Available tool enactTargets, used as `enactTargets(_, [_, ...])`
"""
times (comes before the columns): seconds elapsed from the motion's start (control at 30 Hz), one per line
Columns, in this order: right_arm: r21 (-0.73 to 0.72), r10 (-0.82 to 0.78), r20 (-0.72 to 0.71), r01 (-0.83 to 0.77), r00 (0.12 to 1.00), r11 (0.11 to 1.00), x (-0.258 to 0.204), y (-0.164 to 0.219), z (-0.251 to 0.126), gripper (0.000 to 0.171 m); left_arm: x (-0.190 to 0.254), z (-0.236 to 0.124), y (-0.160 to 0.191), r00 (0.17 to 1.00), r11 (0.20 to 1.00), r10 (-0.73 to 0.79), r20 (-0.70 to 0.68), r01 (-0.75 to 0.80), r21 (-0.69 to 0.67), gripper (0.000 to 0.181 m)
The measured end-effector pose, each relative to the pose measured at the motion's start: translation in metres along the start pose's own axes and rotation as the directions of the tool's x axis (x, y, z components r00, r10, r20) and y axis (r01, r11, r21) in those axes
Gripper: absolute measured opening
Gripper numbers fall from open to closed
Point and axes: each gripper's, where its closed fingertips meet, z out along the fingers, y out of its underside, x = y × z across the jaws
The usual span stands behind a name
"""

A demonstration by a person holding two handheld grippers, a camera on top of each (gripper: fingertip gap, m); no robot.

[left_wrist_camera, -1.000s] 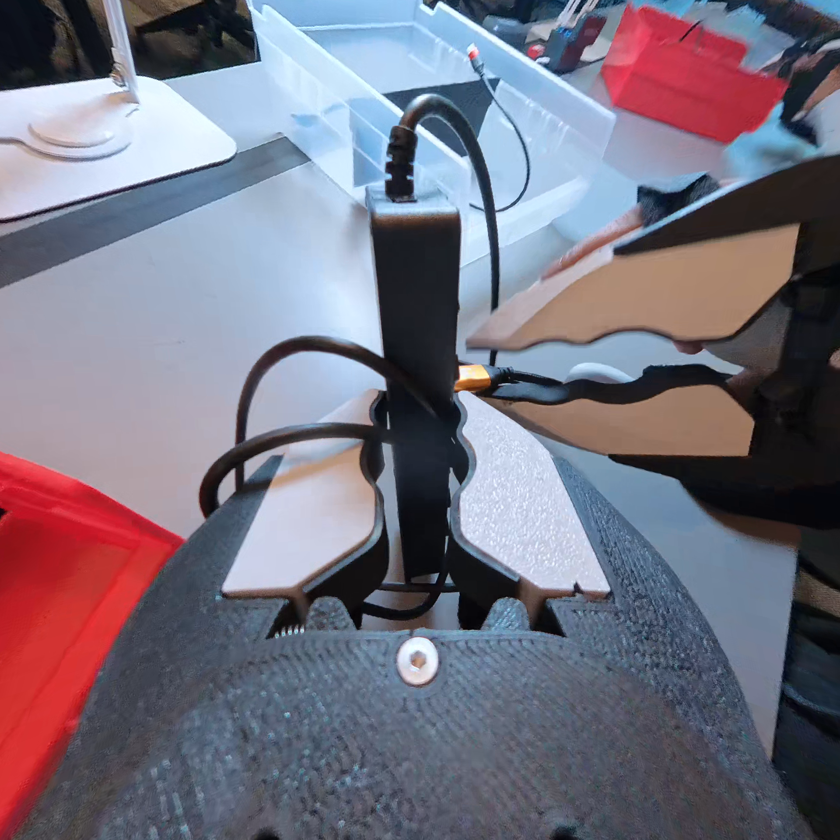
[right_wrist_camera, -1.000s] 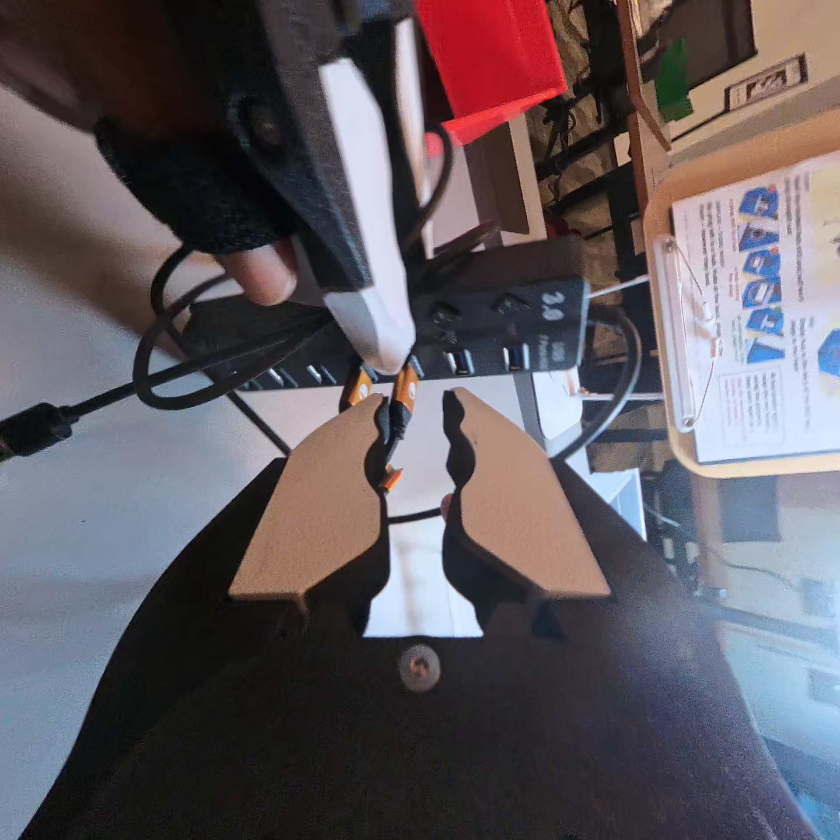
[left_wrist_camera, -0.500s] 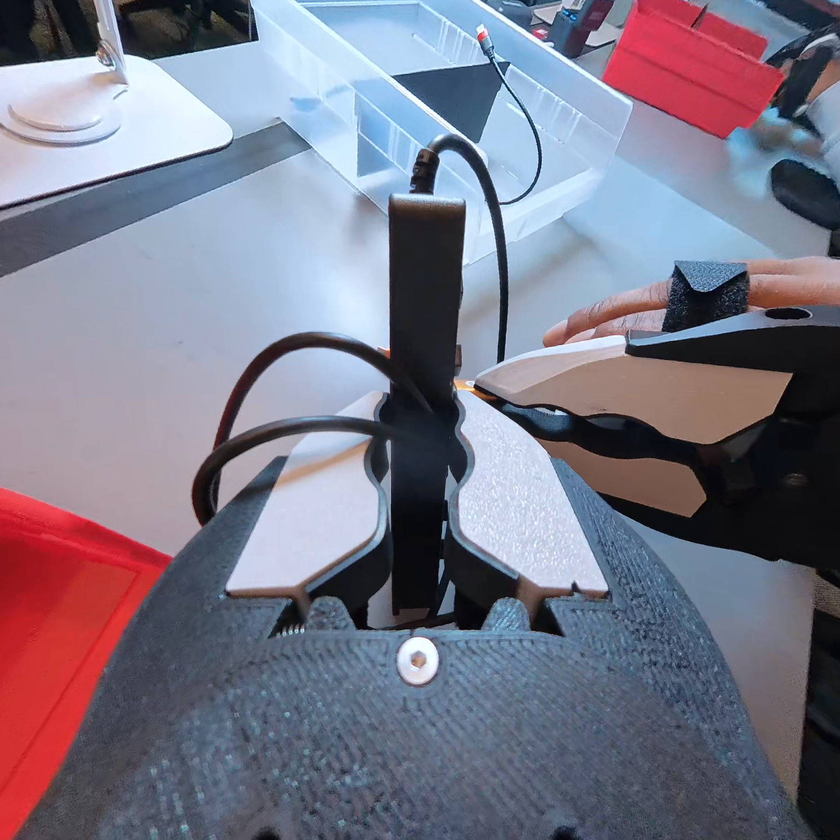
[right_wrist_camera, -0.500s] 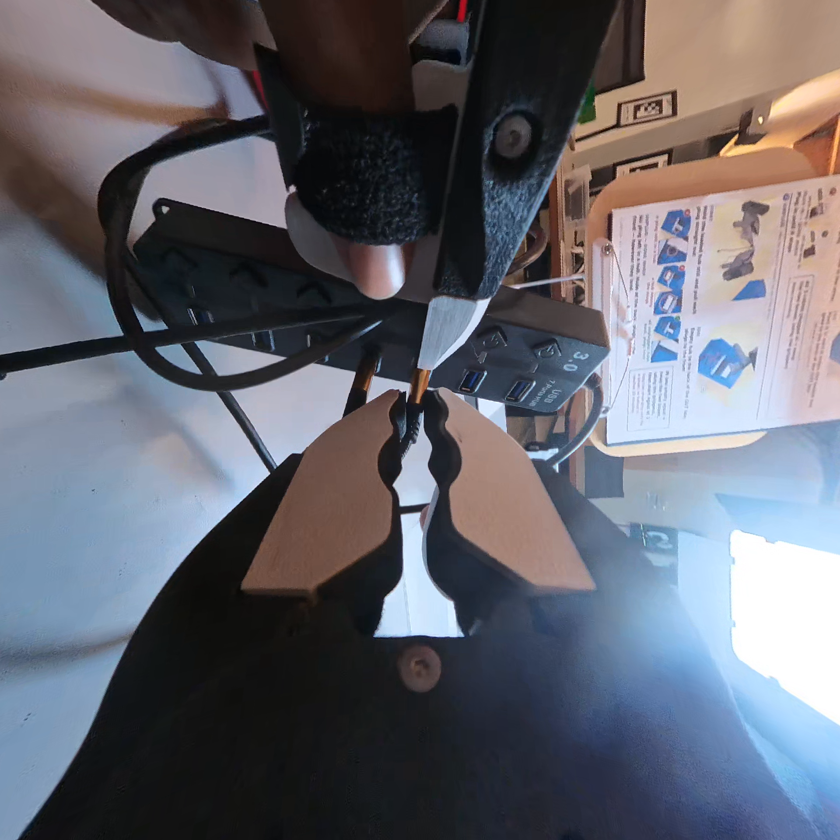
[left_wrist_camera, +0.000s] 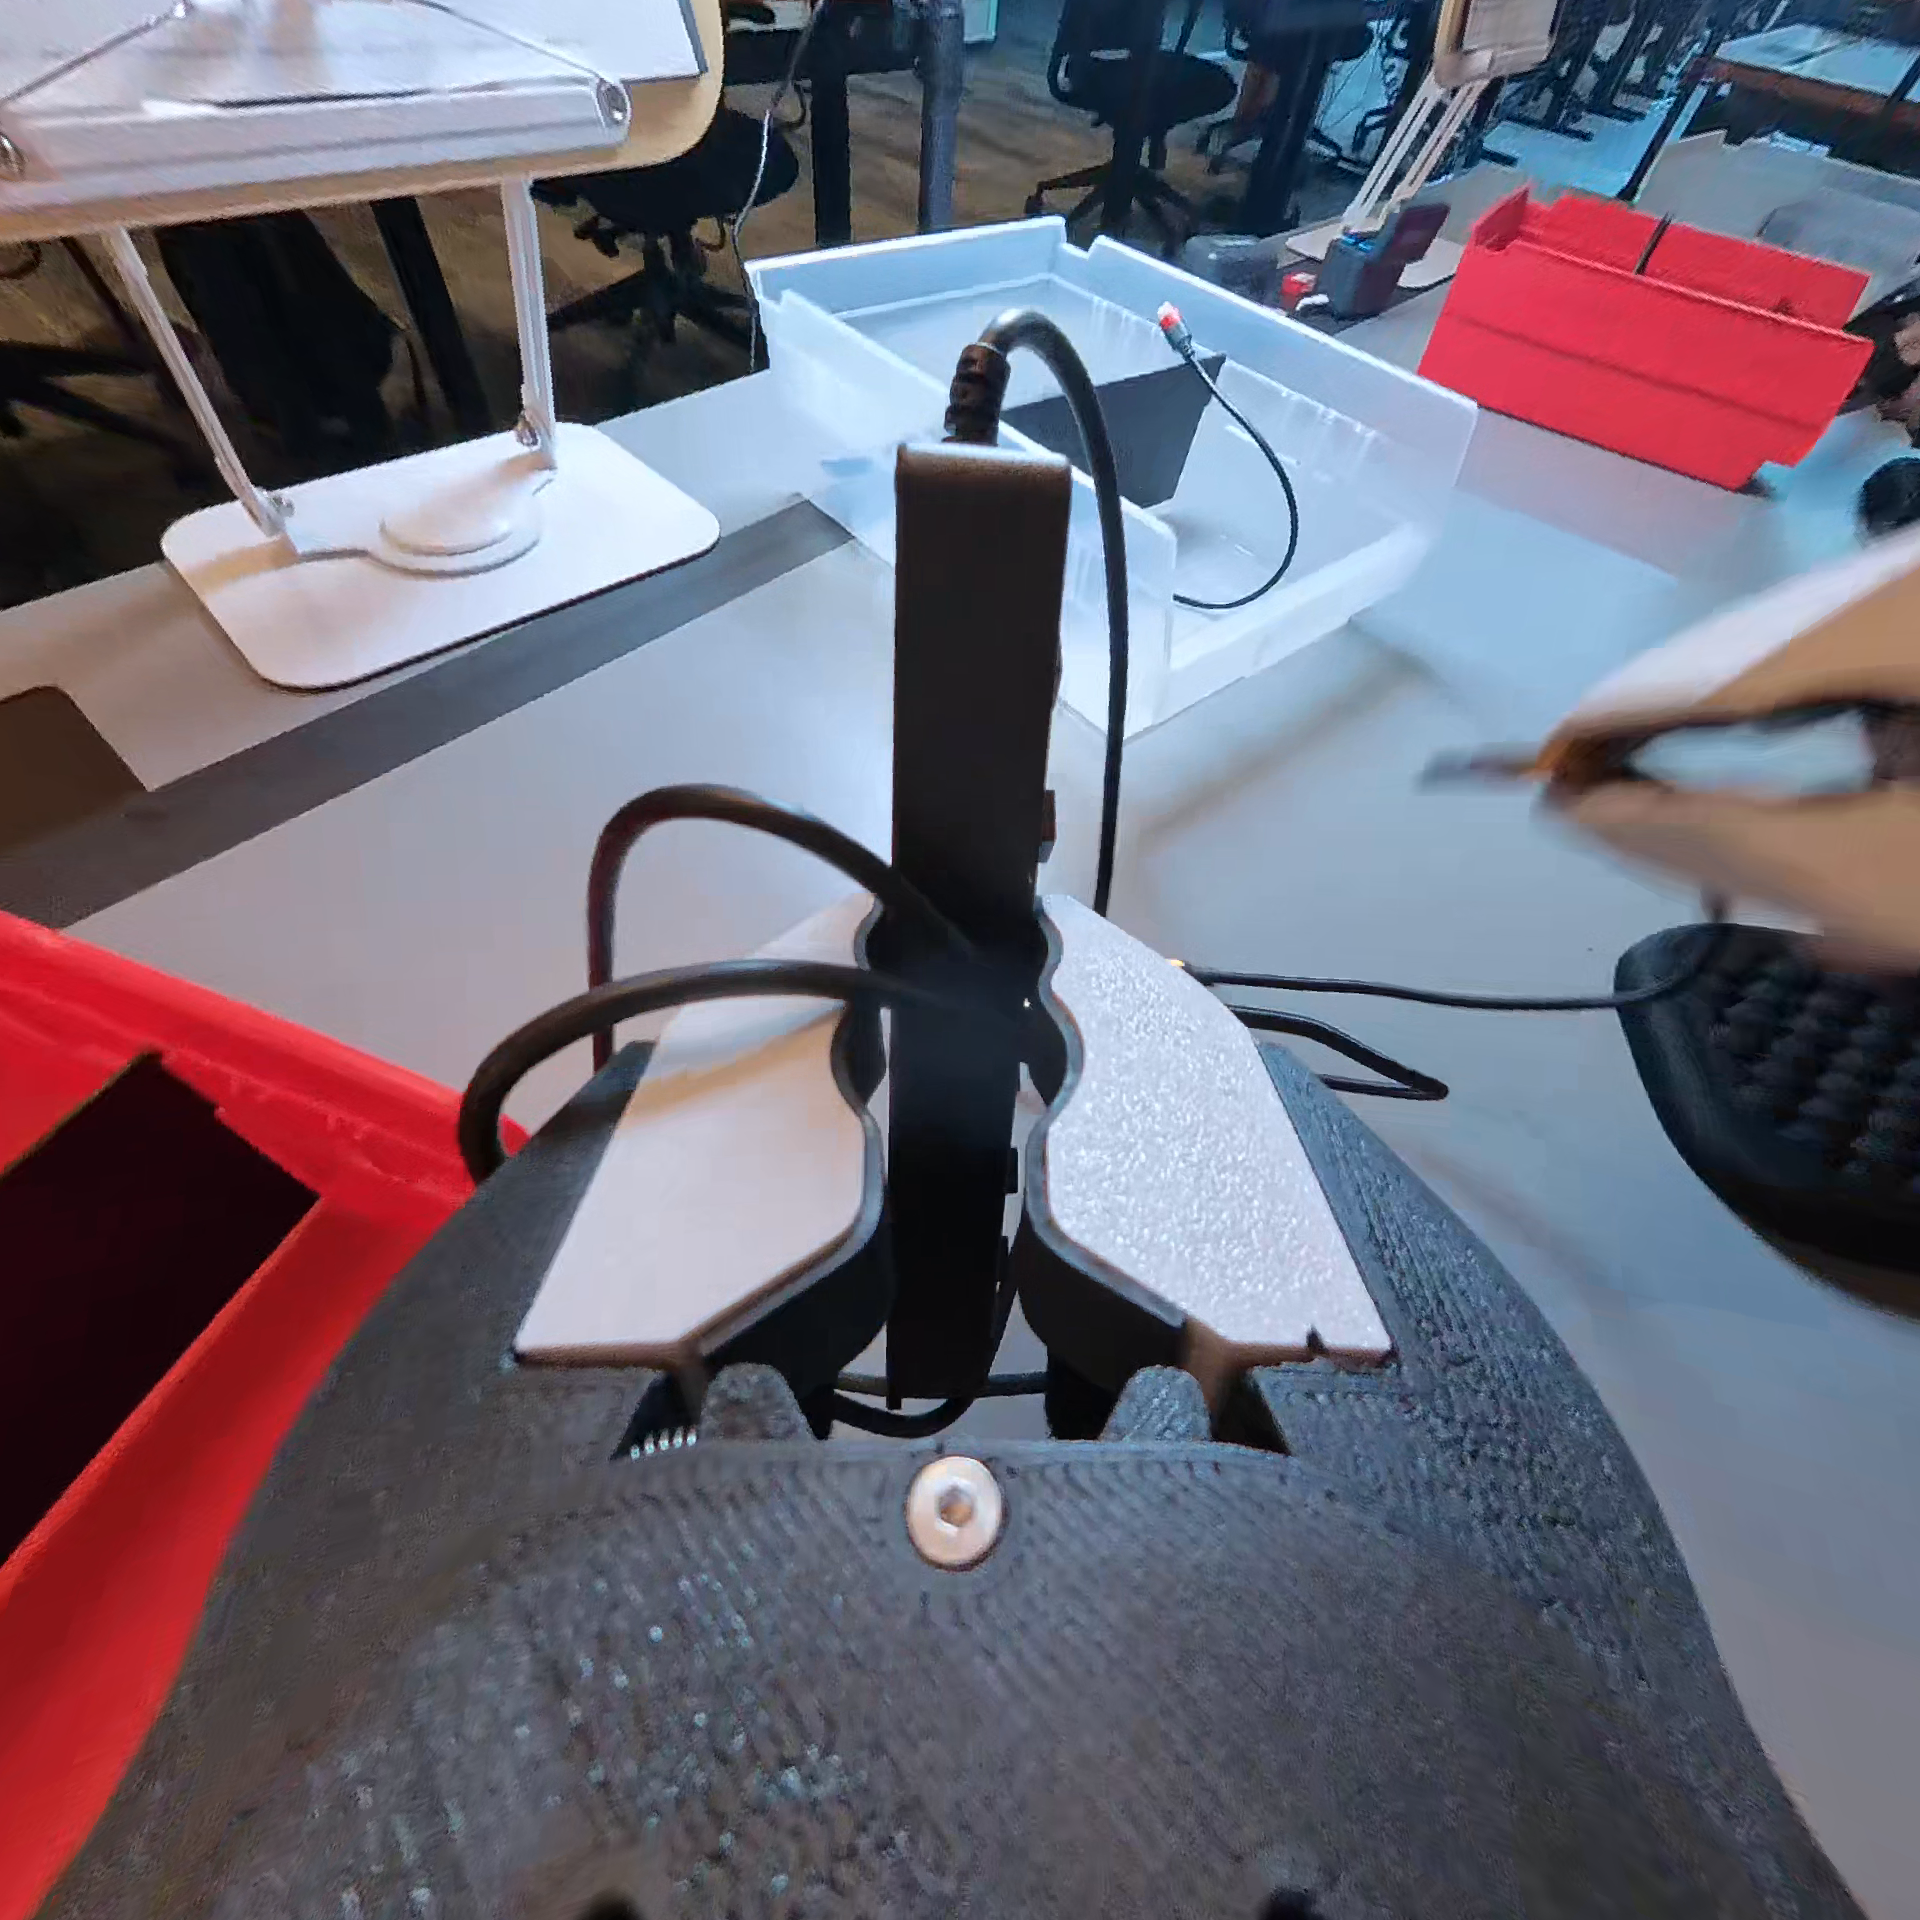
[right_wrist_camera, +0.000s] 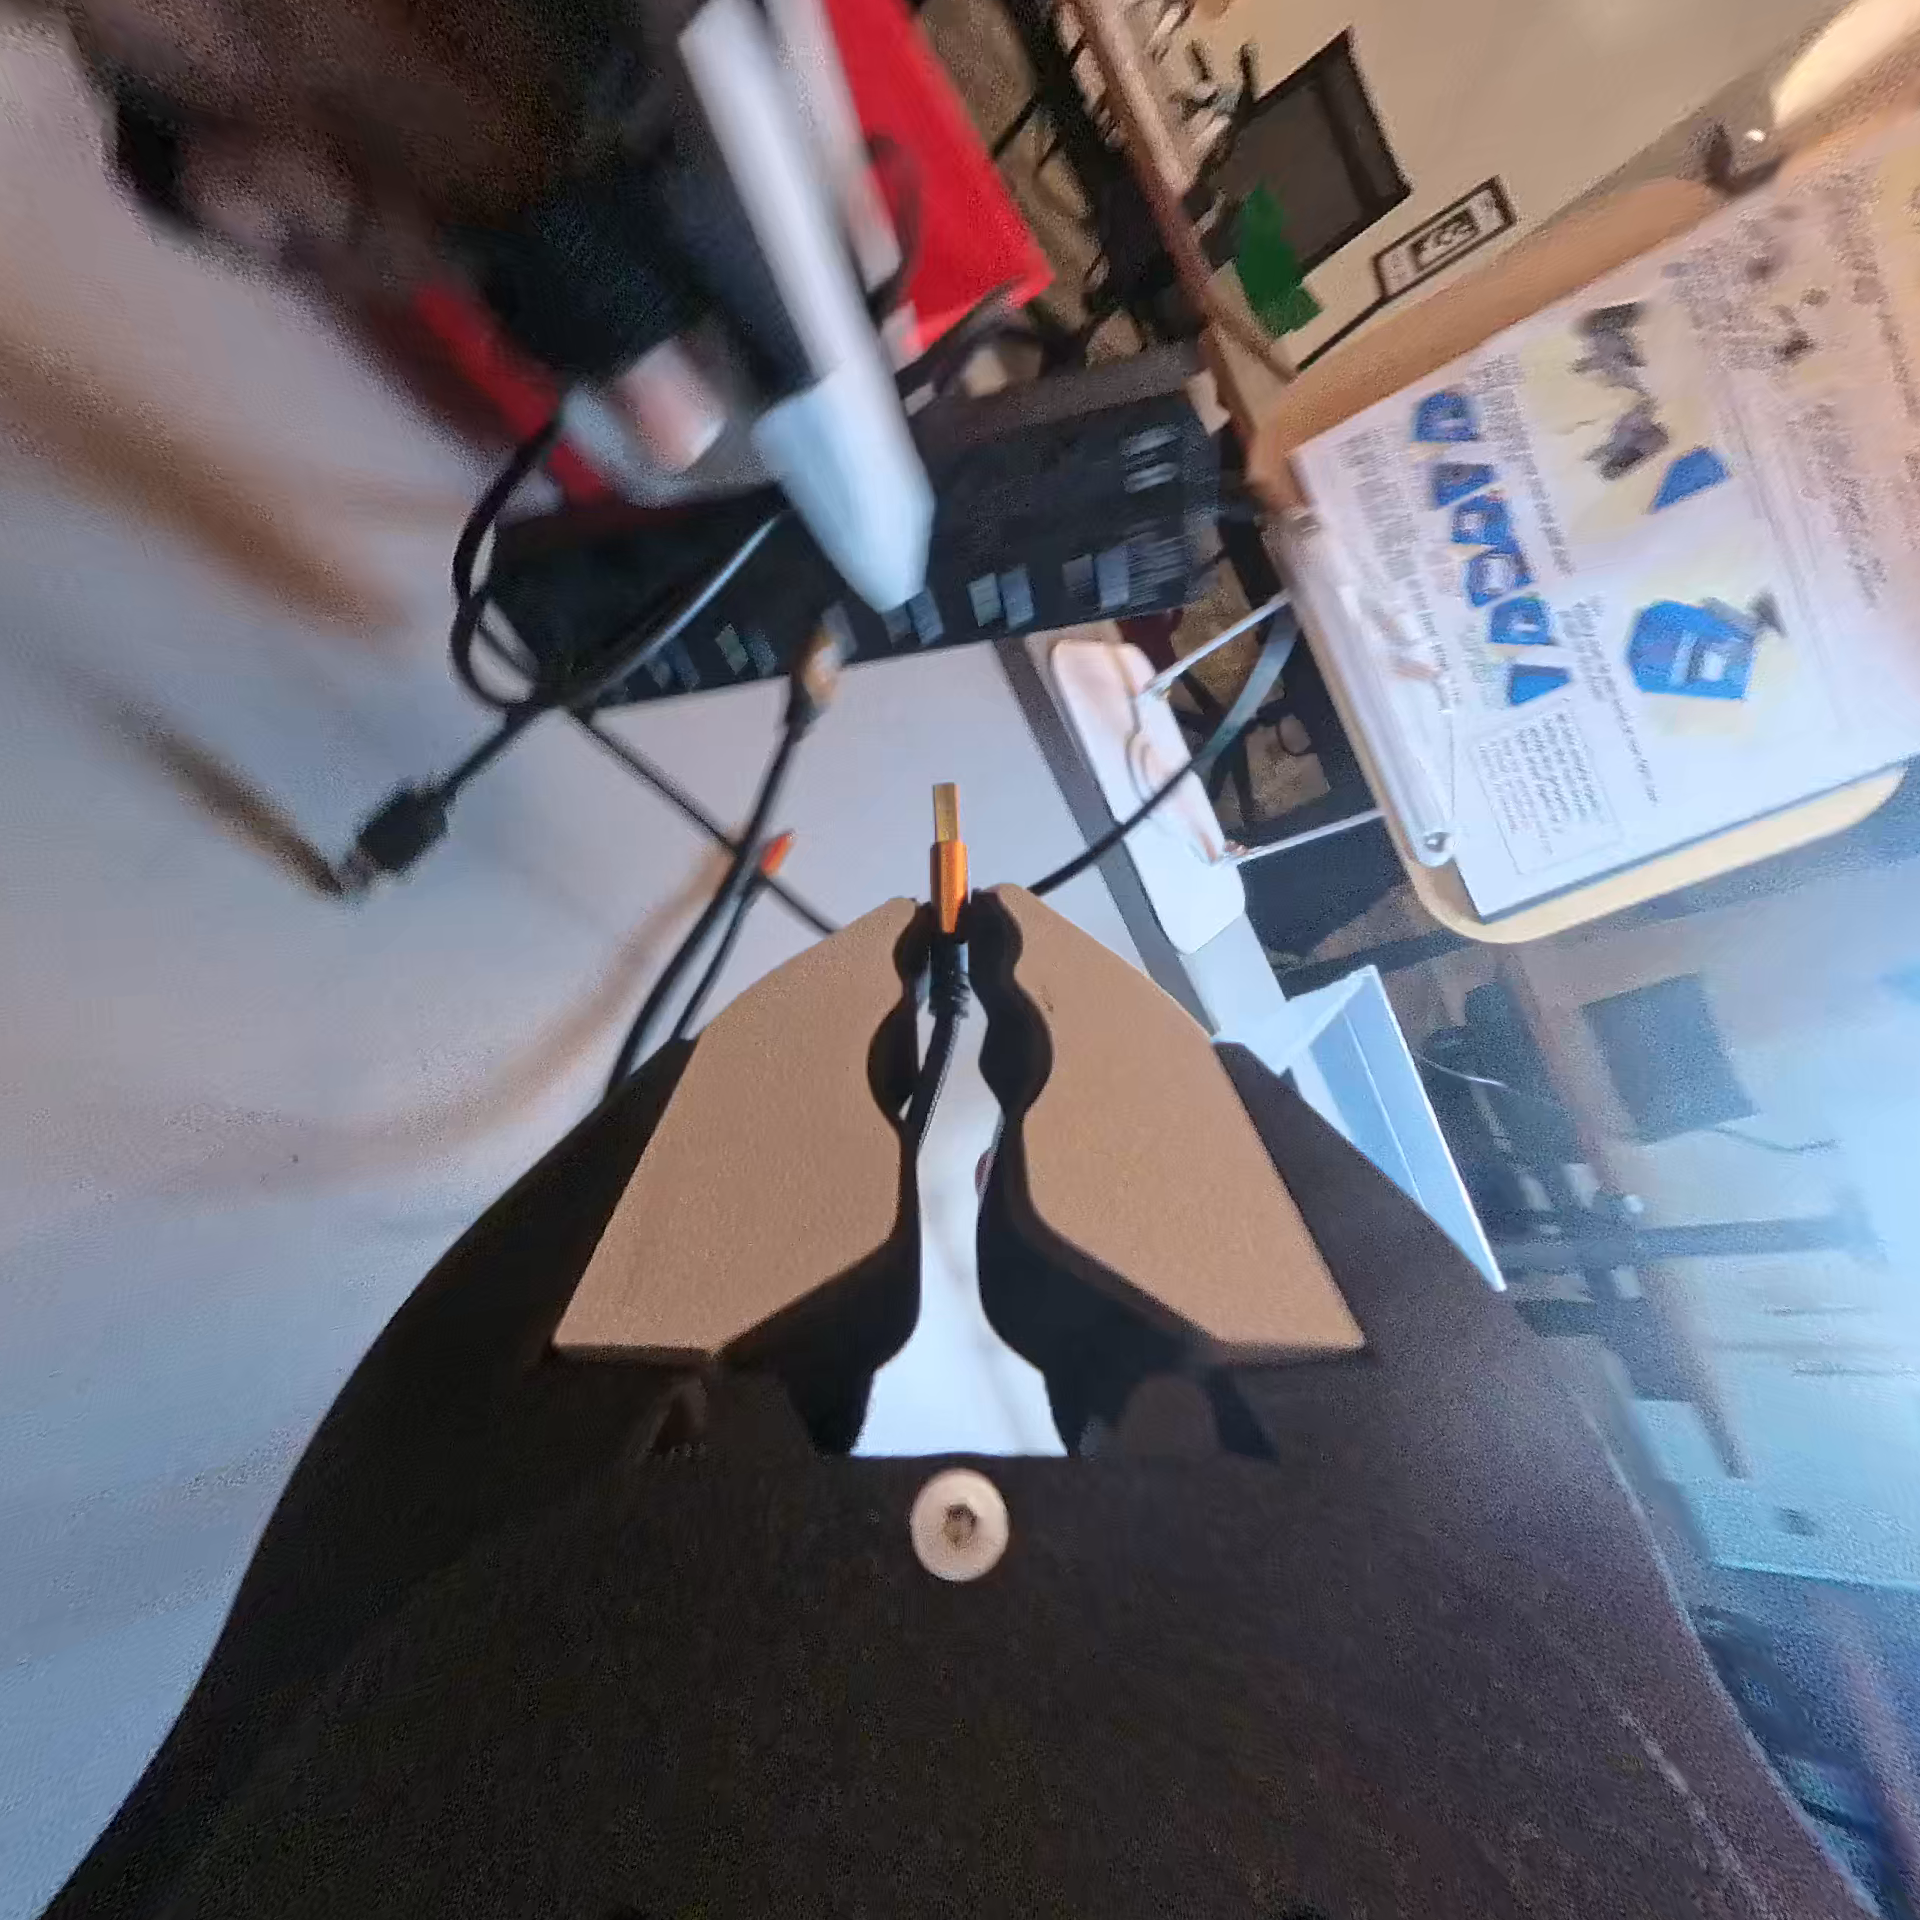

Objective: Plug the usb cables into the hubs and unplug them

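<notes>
My left gripper [left_wrist_camera: 956, 935] is shut on a long black USB hub [left_wrist_camera: 982, 665] and holds it on edge above the white table. In the right wrist view the hub [right_wrist_camera: 1039, 540] shows its row of ports, with one orange-ended cable [right_wrist_camera: 816, 665] plugged in. My right gripper [right_wrist_camera: 951, 914] is shut on an orange USB plug [right_wrist_camera: 948, 862], held clear of the hub with its metal tip free. In the left wrist view my right gripper [left_wrist_camera: 1538, 769] is blurred at the right, away from the hub.
A clear plastic tray [left_wrist_camera: 1299, 436] with a thin cable stands behind the hub. A red bin [left_wrist_camera: 156, 1247] is at the near left, another red bin [left_wrist_camera: 1642, 343] at the far right. A white stand base [left_wrist_camera: 436, 551] and an instruction sheet on a board [right_wrist_camera: 1621, 540] are nearby.
My right gripper has closed on the orange plug, pulled it out of the hub and drawn back to the right. The left gripper still holds the hub.
</notes>
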Motion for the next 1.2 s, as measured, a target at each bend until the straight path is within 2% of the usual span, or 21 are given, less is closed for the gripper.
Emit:
enactTargets(0.1, [0.09,0.11,-0.108,-0.101,0.988,0.991,0.07,-0.017,-0.031,0.007,0.001,0.002,0.003,1.0,1.0,-0.001,-0.009,0.001,-0.001,0.025])
enactTargets(0.23, [0.175,0.187,-0.303,-0.138,0.935,0.975,0.17,-0.022,-0.058,0.007,0.0,0.005,0.01,1.0,1.0,-0.007,-0.013,0.006,-0.013,0.025])
enactTargets(0.33, [0.182,0.203,-0.39,-0.141,0.898,0.973,0.225,-0.009,-0.05,0.007,0.002,0.005,0.013,1.0,1.0,0.008,-0.012,-0.008,-0.02,0.025])
enactTargets(0.43, [0.165,0.193,-0.436,-0.132,0.879,0.977,0.256,0.015,-0.024,0.007,0.003,0.007,0.018,0.999,0.998,0.043,-0.004,-0.044,-0.035,0.025])
enactTargets(0.57, [0.061,0.256,-0.362,-0.252,0.896,0.966,0.244,0.08,0.03,0.007,0.002,0.008,0.021,0.997,0.997,0.069,0.014,-0.069,-0.047,0.025])
enactTargets(0.67, [-0.108,0.284,-0.293,-0.327,0.913,0.939,0.213,0.146,0.067,0.007,0.002,0.009,0.022,0.997,0.996,0.08,0.02,-0.079,-0.051,0.025])
enactTargets(0.73, [-0.207,0.33,-0.236,-0.379,0.914,0.902,0.19,0.182,0.082,0.007,0.002,0.009,0.022,0.996,0.995,0.088,0.023,-0.086,-0.052,0.025])
enactTargets(0.8, [-0.236,0.373,-0.204,-0.415,0.905,0.879,0.176,0.197,0.088,0.017,0.003,0.009,0.023,0.995,0.994,0.096,0.026,-0.094,-0.056,0.025])
enactTargets(0.9, [-0.192,0.398,-0.192,-0.432,0.897,0.881,0.177,0.188,0.081,0.03,0.004,0.011,0.024,0.994,0.993,0.102,0.028,-0.1,-0.062,0.025])
enactTargets(1.0, [-0.083,0.425,-0.14,-0.438,0.894,0.895,0.181,0.143,0.063,0.036,0.004,0.012,0.025,0.994,0.993,0.105,0.033,-0.103,-0.063,0.025])
enactTargets(1.1, [0.015,0.422,0.012,-0.423,0.906,0.906,0.155,0.082,0.045,0.036,0.004,0.012,0.025,0.994,0.994,0.1,0.033,-0.097,-0.058,0.025])
enactTargets(1.2, [0.059,0.376,0.202,-0.394,0.904,0.917,0.1,0.032,0.034,0.036,0.004,0.011,0.024,0.995,0.995,0.091,0.032,-0.089,-0.048,0.025])
